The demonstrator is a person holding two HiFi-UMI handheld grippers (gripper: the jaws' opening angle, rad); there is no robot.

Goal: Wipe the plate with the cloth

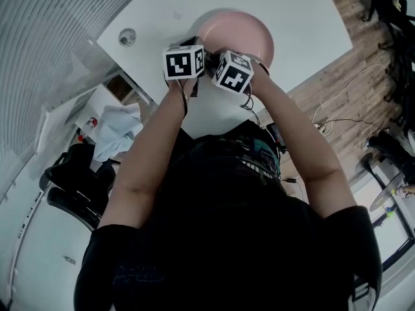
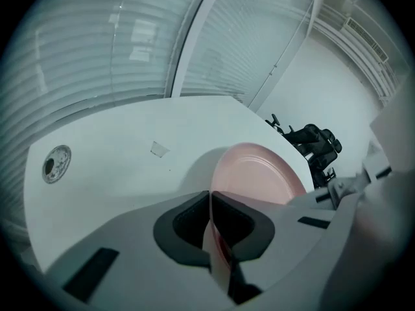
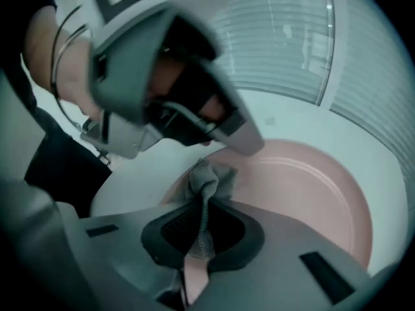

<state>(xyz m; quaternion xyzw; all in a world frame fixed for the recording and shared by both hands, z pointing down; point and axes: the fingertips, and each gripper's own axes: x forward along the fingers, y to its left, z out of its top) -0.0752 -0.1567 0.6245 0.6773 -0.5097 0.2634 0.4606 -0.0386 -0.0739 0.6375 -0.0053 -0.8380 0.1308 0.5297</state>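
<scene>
**Fingers [image 2: 123, 238] pinched on plate [image 2: 259, 173] and cloth [image 3: 206, 173]**

Your left gripper [image 2: 210, 203] has its jaws nearly together on the near rim of the pink plate. The shadow beside it suggests you hold that edge raised off the white table [image 2: 130, 154], steady and angled toward your other hand. Your right gripper [image 3: 202, 209] is closed on a fold of the grey cloth. A bunch of fabric sticks out past the tips, so cloth rather than jaw meets the dish. That bunch sits at the plate's near edge, just beside your left gripper's tips. Most of the pink face lies beyond it and probably remains to be wiped. A small round fitting [image 2: 56, 162] and a pale scrap [image 2: 159, 149] lie farther off on the tabletop. Slatted blinds [image 2: 97, 50] stand behind it. Wood flooring [image 1: 337, 76] with loose cables [image 1: 337, 118] runs along your right.
</scene>
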